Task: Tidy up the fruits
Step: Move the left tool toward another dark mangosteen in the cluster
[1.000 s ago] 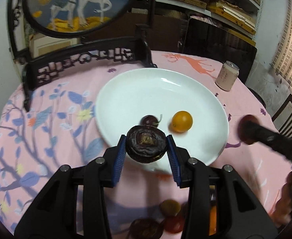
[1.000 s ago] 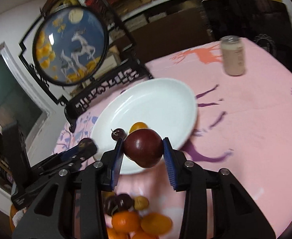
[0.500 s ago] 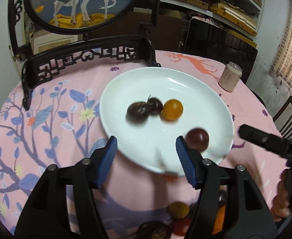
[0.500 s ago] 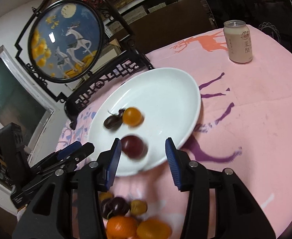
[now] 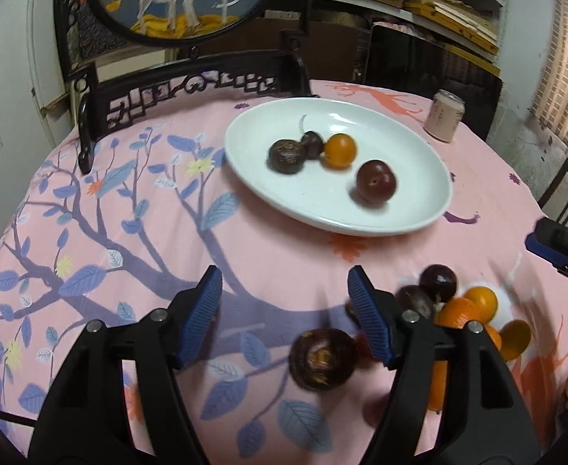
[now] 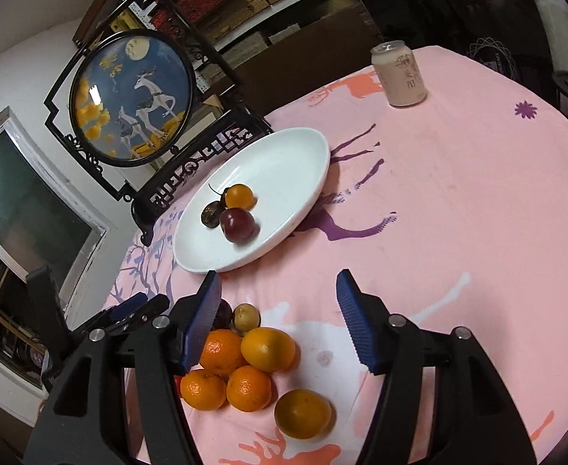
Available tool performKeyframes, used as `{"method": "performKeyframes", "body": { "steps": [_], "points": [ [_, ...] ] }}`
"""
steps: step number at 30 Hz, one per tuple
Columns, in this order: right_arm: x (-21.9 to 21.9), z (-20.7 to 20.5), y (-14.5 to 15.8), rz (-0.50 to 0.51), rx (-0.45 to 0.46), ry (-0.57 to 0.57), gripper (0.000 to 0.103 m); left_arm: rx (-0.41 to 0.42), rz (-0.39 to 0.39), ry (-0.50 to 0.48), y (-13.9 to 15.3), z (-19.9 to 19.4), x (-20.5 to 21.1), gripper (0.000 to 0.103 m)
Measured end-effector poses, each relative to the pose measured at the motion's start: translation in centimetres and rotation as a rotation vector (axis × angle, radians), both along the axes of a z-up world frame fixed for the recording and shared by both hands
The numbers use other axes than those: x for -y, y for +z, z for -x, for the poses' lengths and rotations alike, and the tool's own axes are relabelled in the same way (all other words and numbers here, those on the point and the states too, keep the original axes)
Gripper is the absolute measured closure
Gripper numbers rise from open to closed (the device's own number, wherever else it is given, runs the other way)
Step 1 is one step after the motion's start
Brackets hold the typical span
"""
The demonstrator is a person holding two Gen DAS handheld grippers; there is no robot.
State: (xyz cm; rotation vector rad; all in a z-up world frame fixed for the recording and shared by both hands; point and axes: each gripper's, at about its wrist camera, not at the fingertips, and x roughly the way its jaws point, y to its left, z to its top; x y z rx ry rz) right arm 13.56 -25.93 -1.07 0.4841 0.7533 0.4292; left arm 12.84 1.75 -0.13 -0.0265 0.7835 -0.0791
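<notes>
where fruit (image 6: 238, 226) sits: white plate (image 6: 299, 155)

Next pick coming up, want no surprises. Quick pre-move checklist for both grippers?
1. Left gripper open, nothing held: ok.
2. Right gripper open, nothing held: ok.
3. Plate has bare room for more fruit: ok.
4. The four fruits on the plate have settled: cannot tell, the red plum looks blurred.
5. Next target close to the left gripper: ok, the dark wrinkled fruit lies just below its fingers.
6. Oranges in front of the right gripper: ok, though they sit packed together.
</notes>
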Motion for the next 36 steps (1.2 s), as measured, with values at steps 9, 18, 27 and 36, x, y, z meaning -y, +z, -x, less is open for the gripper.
{"method": "performKeyframes", "body": {
  "steps": [9,18,27,36],
  "points": [
    [0.1,0.2,0.5,0.0,0.006,-0.004,0.041,0.026,-0.069,-0.139,0.0,1.3,4.4,0.033],
    [0.5,0.3,0.6,-0.014,0.007,-0.007,0.041,0.052,-0.19,-0.106,-0.5,1.1,5.0,0.016],
    [0.9,0.5,0.9,-0.034,0.013,-0.015,0.041,0.036,-0.037,0.009,0.7,0.8,-0.2,0.022],
    [0.8,0.4,0.7,-0.031,0.006,-0.015,0.041,0.044,-0.168,-0.173,-0.5,1.9,5.0,0.022]
  ]
}}
